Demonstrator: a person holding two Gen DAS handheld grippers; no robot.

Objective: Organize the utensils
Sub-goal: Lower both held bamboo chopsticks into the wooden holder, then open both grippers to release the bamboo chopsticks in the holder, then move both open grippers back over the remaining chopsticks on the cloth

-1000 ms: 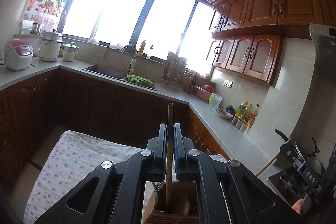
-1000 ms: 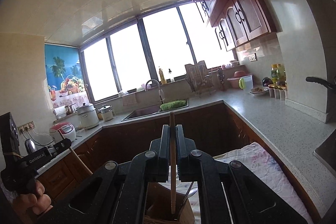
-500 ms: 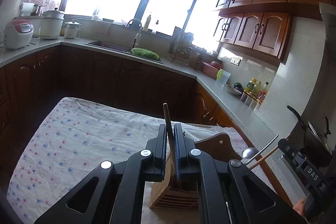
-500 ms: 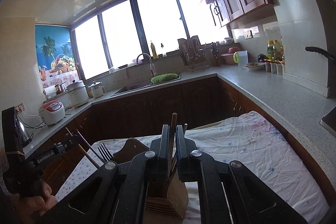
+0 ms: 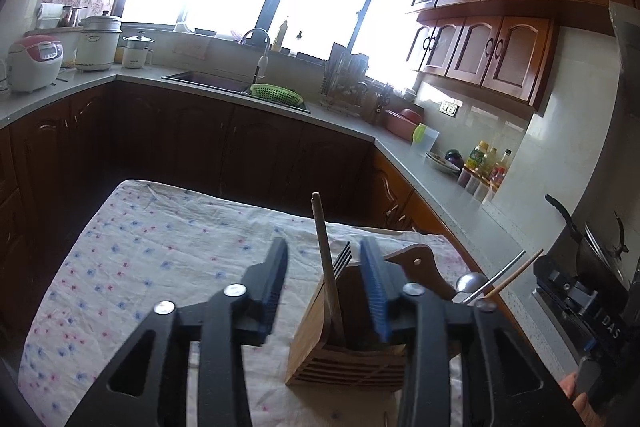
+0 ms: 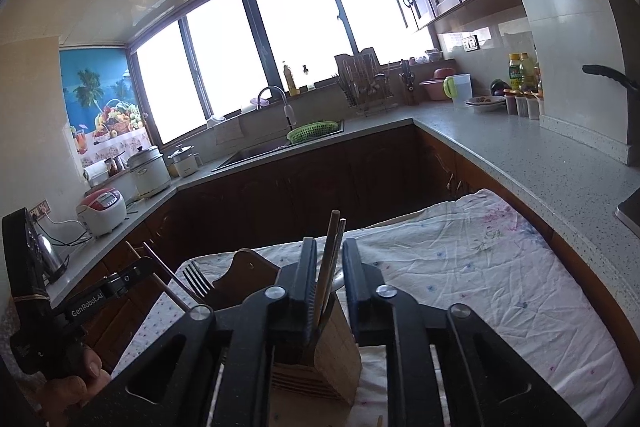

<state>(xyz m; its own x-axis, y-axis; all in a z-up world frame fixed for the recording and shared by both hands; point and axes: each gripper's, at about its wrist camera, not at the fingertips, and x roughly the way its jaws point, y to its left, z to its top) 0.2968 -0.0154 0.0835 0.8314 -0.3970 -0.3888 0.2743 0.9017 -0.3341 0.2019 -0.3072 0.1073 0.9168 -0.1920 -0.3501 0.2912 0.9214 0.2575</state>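
Observation:
A wooden utensil holder (image 5: 348, 359) stands on the flowered cloth (image 5: 160, 251); it also shows in the right wrist view (image 6: 332, 355). In the left wrist view a wooden-handled utensil (image 5: 326, 267) and a fork (image 5: 342, 259) stand in it. My left gripper (image 5: 324, 291) is open just above the holder, its fingers either side of the wooden handle. In the right wrist view my right gripper (image 6: 328, 283) is open a little, with wooden sticks (image 6: 330, 263) standing between its fingers into the holder. A spoon (image 5: 472, 281) pokes out at the holder's right.
The cloth covers a table (image 6: 500, 267) in the middle of a U-shaped kitchen. Grey counters (image 6: 520, 147) run along the right side. A sink (image 5: 208, 79) with a green basket (image 5: 276, 94) sits under the windows. Rice cookers (image 5: 34, 61) stand at the left.
Both grippers lowered toward the holder with their sticks, then opened. The sticks now stand loose in the holder.

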